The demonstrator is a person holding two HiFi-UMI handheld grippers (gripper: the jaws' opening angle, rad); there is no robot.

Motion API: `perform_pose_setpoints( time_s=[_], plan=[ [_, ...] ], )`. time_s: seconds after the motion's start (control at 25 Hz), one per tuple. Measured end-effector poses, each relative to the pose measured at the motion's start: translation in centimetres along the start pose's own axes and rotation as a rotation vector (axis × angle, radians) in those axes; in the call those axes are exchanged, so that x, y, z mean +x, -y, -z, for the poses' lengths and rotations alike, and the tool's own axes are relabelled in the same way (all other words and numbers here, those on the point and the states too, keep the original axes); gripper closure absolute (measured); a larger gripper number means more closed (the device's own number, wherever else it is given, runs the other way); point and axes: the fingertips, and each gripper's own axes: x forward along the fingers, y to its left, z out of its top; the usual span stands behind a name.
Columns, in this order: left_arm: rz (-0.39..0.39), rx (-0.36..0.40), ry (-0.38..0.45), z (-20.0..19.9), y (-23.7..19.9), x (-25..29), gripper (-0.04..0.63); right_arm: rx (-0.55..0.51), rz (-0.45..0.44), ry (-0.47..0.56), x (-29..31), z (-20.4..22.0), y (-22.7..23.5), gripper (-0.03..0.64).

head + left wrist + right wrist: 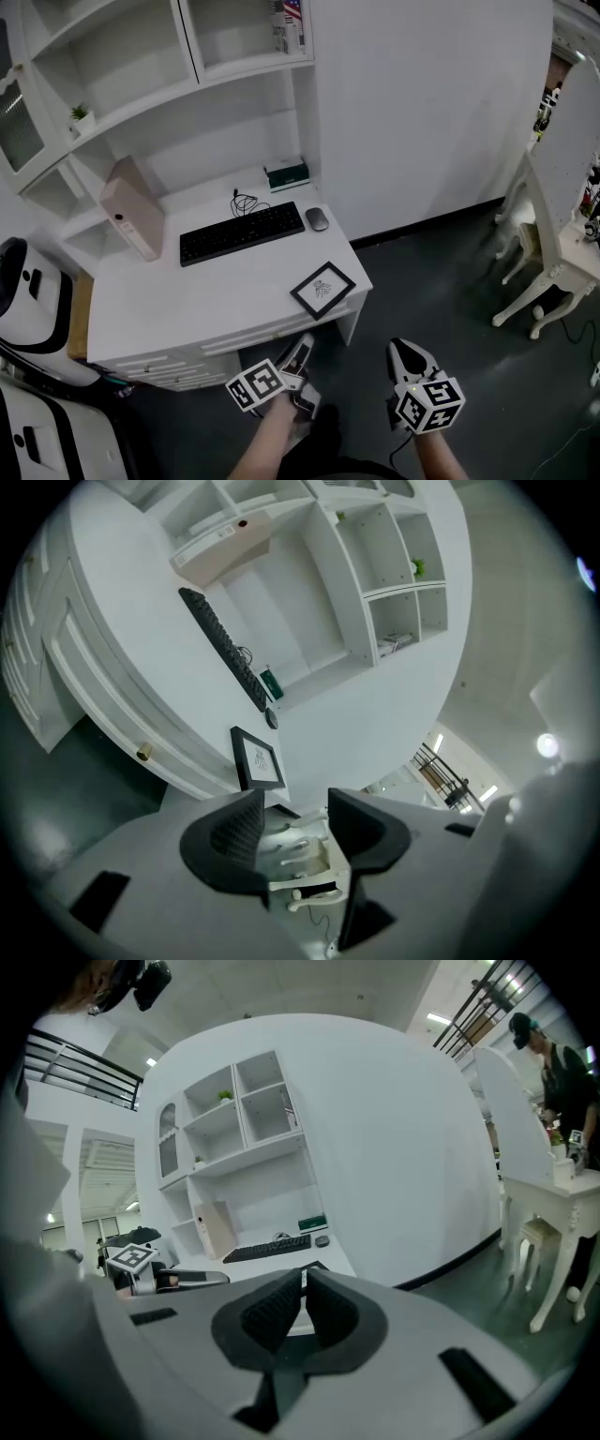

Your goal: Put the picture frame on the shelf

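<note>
The black picture frame (322, 289) lies flat at the near right corner of the white desk (187, 300), and it also shows in the left gripper view (258, 758). Both grippers hang below the desk's front edge, apart from the frame. My left gripper (303, 349) points up toward the frame; its jaws (295, 822) stand open with nothing between them. To its right, my right gripper (406, 354) has its pads (304, 1299) closed together, with nothing held. The white shelves (141, 66) rise behind the desk.
On the desk are a black keyboard (242, 232), a mouse (317, 218), a green box (287, 174) and a beige box (131, 206) leaning at the left. A small plant (82, 114) sits on a shelf. White furniture (553, 253) stands at the right on the dark floor.
</note>
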Motion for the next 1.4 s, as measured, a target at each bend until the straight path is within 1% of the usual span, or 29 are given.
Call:
perform_pose_setpoints(
  time_s=[0.4, 0.64, 0.84, 0.96, 1.12, 1.2, 1.4],
  plan=[
    [-0.007, -0.141, -0.039, -2.0, -2.8, 3.7, 0.379, -0.009, 0.011, -0.011, 4.9, -2.5, 0.5, 0.615],
    [-0.028, -0.214, -0.056, -2.0, -4.3, 4.9, 0.379, -0.004, 0.009, -0.028, 6.7, -2.8, 0.6, 0.614],
    [-0.029, -0.264, -0.065, -1.8, -5.0, 5.5, 0.379, -0.007, -0.003, -0.033, 7.6, -3.2, 0.7, 0.614],
    [-0.031, -0.296, -0.058, -1.6, -5.2, 5.9, 0.379, -0.012, -0.022, -0.038, 8.3, -3.5, 0.9, 0.615],
    [-0.037, -0.319, -0.051, -1.4, -5.4, 6.7, 0.379, -0.023, -0.060, -0.049, 9.7, -3.8, 1.4, 0.615],
    [-0.051, -0.334, -0.034, -1.4, -5.8, 7.1, 0.379, -0.028, -0.088, -0.059, 10.6, -4.0, 1.6, 0.614],
    [-0.085, -0.409, 0.033, -1.5, -6.6, 7.7, 0.379, -0.046, -0.170, -0.097, 12.9, -4.4, 1.8, 0.614]
  ],
)
